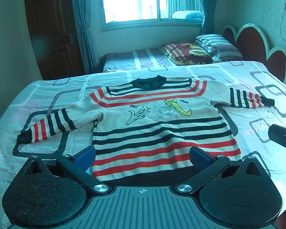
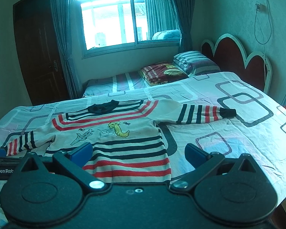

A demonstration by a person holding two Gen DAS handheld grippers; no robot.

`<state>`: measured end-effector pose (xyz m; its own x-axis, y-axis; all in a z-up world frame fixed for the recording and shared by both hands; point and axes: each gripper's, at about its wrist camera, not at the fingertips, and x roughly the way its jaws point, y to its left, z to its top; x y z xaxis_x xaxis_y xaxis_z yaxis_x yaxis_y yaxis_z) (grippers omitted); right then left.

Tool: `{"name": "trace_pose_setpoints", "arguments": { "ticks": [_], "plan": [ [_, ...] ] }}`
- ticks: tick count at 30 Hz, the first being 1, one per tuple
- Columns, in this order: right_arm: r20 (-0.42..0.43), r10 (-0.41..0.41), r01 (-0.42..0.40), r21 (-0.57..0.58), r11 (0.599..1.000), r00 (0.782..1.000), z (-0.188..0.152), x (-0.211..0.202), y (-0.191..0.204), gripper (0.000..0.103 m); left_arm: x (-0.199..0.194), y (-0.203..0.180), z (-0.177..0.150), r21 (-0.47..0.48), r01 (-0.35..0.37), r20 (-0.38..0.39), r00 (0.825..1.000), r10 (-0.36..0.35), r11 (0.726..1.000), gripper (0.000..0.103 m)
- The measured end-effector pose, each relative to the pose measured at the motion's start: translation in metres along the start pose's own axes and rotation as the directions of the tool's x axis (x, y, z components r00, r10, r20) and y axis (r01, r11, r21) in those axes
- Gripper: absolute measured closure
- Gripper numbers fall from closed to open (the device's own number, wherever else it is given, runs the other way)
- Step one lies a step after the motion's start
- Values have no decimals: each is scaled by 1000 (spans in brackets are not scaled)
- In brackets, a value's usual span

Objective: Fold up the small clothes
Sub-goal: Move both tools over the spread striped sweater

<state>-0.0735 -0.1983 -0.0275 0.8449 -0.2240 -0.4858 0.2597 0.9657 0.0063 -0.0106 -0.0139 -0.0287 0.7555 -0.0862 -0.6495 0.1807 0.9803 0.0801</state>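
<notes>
Hand-held gripper (image 1: 142, 156) open over sweater (image 1: 158, 124), bedsheet (image 1: 257, 87).

Blown-out window (image 2: 112, 17) backlights a dim, teal-tinted room; edges bend, perhaps softly blurred.

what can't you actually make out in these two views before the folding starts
- Sweater hem: in the left wrist view the left tool body covers its lower edge.
- Sweater's left cuff: in the right wrist view the left tool's body hides it.
- Right tool: in the left wrist view only a piece shows at the right edge.
- Embroidered cat figures: too small for detail.
- Text on the folded blanket: too small and distorted to read.
</notes>
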Motion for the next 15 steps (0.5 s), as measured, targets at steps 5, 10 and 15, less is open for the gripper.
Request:
{"name": "trace_pose_setpoints", "arguments": {
  "ticks": [5, 10, 15],
  "plan": [
    [0, 19, -19, 18, 1000, 1000, 7, 10, -9, 1, 6, -9, 9, 1, -11, 4, 1000, 11, 1000, 0],
    [-6, 27, -27, 24, 999, 1000, 14, 19, -19, 1, 13, -18, 17, -6, -14, 5, 1000, 14, 1000, 0],
    [-8, 24, -24, 31, 999, 1000, 21, 28, -28, 1, 20, -23, 24, -9, -19, 5, 1000, 19, 1000, 0]
  ]
}}
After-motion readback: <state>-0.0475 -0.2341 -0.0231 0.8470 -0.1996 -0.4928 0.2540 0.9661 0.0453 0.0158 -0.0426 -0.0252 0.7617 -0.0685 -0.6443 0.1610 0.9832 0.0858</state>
